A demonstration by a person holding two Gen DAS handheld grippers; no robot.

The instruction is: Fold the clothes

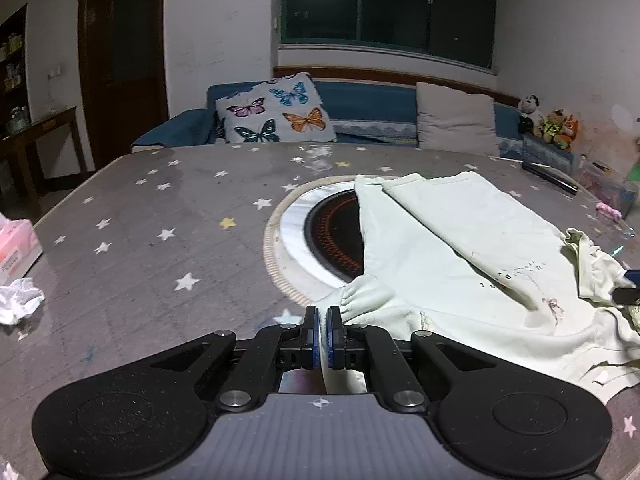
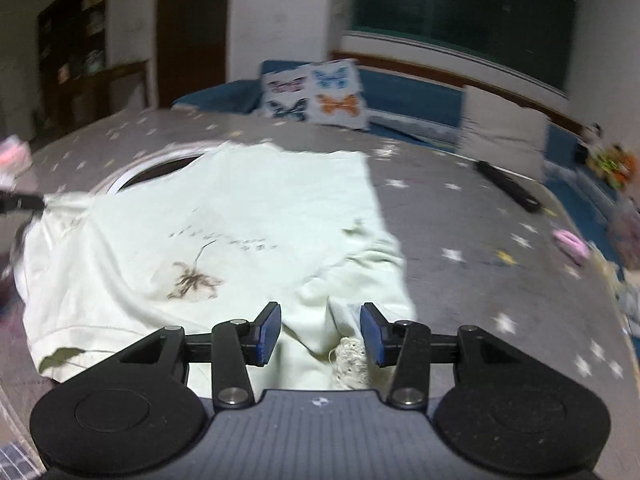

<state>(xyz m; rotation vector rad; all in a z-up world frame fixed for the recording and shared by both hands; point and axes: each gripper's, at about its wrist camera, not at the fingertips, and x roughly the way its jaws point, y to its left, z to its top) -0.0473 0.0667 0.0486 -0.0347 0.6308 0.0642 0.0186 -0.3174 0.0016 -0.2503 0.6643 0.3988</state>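
A pale green T-shirt [image 1: 460, 256] lies on the star-patterned table, partly folded, covering part of a round cooktop [image 1: 332, 236]. My left gripper [image 1: 323, 318] is shut on the shirt's sleeve edge at its near left corner. In the right wrist view the same shirt [image 2: 224, 240] shows a brown flower print. My right gripper [image 2: 320, 326] is open just above the shirt's near edge, with bunched cloth and a lace trim [image 2: 352, 360] between its fingers. The left gripper's tip [image 2: 24, 202] shows at the far left, holding the sleeve.
A crumpled tissue [image 1: 20, 300] and a pink tissue pack [image 1: 16, 248] lie at the table's left edge. A black remote [image 2: 508, 190] and a pink item [image 2: 572, 246] lie at the right. A blue sofa with cushions [image 1: 276, 112] stands behind the table.
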